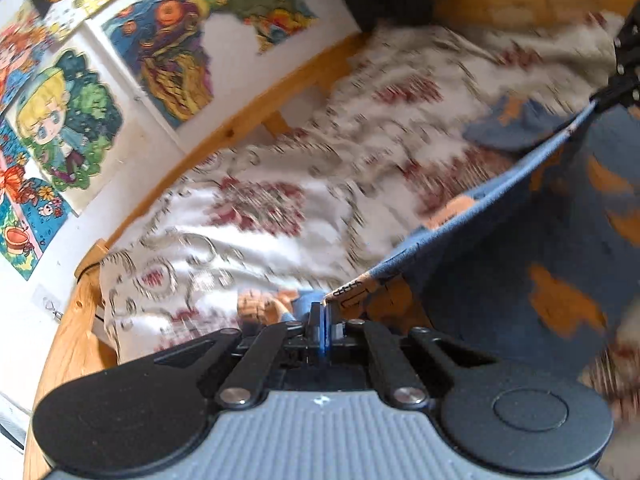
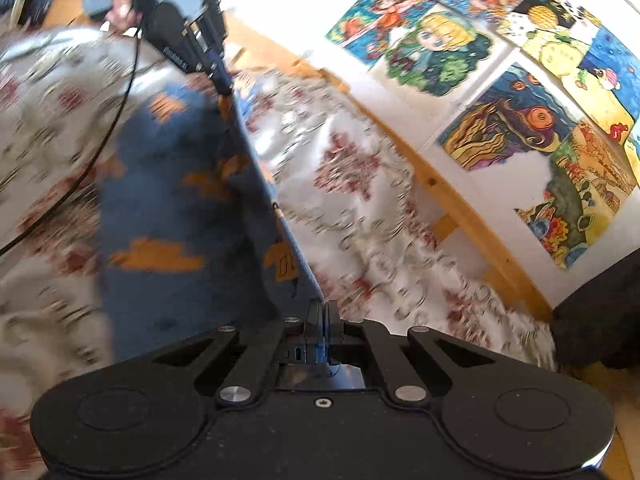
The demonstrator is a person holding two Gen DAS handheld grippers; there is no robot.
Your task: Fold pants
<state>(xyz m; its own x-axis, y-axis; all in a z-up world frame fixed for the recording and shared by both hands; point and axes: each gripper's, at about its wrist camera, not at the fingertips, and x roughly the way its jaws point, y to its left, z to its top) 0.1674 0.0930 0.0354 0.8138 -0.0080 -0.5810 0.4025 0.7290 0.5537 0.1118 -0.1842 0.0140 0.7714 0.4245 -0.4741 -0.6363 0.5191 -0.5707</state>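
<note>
With the blue orange-printed cotton pants (image 1: 520, 248) stretched taut, left gripper (image 1: 323, 312) and right gripper (image 2: 322, 312) each pinch one hem end. Likely tensioned to fold flat above the floral bedspread (image 1: 260, 200).

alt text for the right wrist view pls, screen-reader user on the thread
The right tongs, shut, pinch one edge of blue pants with orange patches, stretched taut above a floral bedspread to the left tongs, which grip the far end. Behind the bed, a wooden rail and colourful cartoon drawings on a white wall; the image is motion-blurred.
</note>
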